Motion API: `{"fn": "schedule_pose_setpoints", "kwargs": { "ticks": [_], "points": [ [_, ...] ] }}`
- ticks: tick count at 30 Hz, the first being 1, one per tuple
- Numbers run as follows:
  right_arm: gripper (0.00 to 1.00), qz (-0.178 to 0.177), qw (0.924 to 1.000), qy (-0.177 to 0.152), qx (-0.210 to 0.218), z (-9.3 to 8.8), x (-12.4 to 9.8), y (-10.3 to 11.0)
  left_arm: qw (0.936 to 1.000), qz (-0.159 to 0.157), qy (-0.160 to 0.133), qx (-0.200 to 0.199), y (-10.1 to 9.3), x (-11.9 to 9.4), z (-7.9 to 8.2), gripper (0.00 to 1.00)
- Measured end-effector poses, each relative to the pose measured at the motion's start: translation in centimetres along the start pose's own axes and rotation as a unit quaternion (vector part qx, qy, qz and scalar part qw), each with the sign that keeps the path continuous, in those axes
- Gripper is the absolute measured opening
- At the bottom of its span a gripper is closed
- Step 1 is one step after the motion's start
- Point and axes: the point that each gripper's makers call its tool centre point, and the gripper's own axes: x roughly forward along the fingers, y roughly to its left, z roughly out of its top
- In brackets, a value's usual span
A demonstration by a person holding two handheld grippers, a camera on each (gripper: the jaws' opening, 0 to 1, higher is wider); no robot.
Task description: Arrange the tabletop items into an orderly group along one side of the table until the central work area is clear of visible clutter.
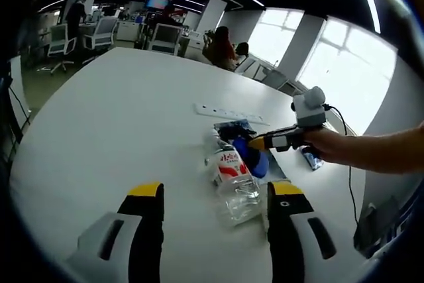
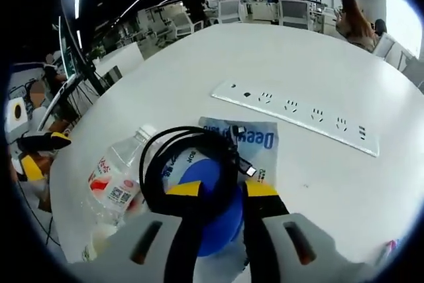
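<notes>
My left gripper [image 1: 215, 193] hovers open over the white table [image 1: 119, 117], and a clear plastic bottle [image 1: 233, 180] with a red-and-white label lies just ahead between its jaws. My right gripper [image 1: 260, 142] reaches in from the right, held by a person's hand. In the right gripper view its jaws [image 2: 224, 191] are shut on a blue round object [image 2: 213, 220]. A coiled black cable [image 2: 189, 154] loops over that object. The bottle [image 2: 119, 177] lies to its left, and a blue printed packet [image 2: 262, 138] lies behind it. My left gripper [image 2: 33, 154] shows at the far left.
A long white power strip [image 1: 228, 113] [image 2: 298, 114] lies past the packet [image 1: 233, 126]. A small blue item [image 1: 311, 160] sits near the table's right edge. Office chairs, desks and seated people stand beyond the far edge. Windows line the right.
</notes>
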Motion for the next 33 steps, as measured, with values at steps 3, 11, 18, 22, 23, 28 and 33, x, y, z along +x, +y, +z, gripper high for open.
{"fn": "schedule_pose_setpoints", "kwargs": {
  "ticks": [3, 11, 18, 22, 23, 28, 33],
  "points": [
    [0.18, -0.009, 0.9999, -0.001, 0.008, 0.1, 0.3, -0.1, 1.0000, -0.002, 0.000, -0.001, -0.1, 0.1, -0.1, 0.63],
    [0.10, -0.032, 0.9994, -0.011, 0.008, 0.4, 0.7, -0.7, 1.0000, -0.001, 0.000, -0.004, 0.2, 0.2, -0.5, 0.62],
    [0.06, -0.051, 0.9985, -0.017, 0.006, 0.8, 0.9, -1.2, 1.0000, 0.000, 0.000, -0.007, 0.4, 0.4, -0.6, 0.62],
    [0.05, -0.057, 0.9982, -0.020, 0.004, 0.8, 1.1, -1.3, 1.0000, 0.000, -0.001, -0.009, 0.6, 0.6, -0.6, 0.61],
    [0.04, -0.059, 0.9980, -0.021, 0.007, 0.8, 1.1, -1.3, 1.0000, 0.000, 0.000, -0.009, 0.7, 0.7, -0.6, 0.61],
    [0.03, -0.066, 0.9974, -0.025, 0.013, 0.9, 1.6, -1.9, 1.0000, 0.001, 0.002, -0.010, 0.9, 0.9, -0.8, 0.61],
    [0.02, -0.068, 0.9971, -0.028, 0.016, 0.9, 1.5, -1.9, 0.9999, 0.002, 0.002, -0.013, 1.0, 1.1, -1.0, 0.61]
  ]
}}
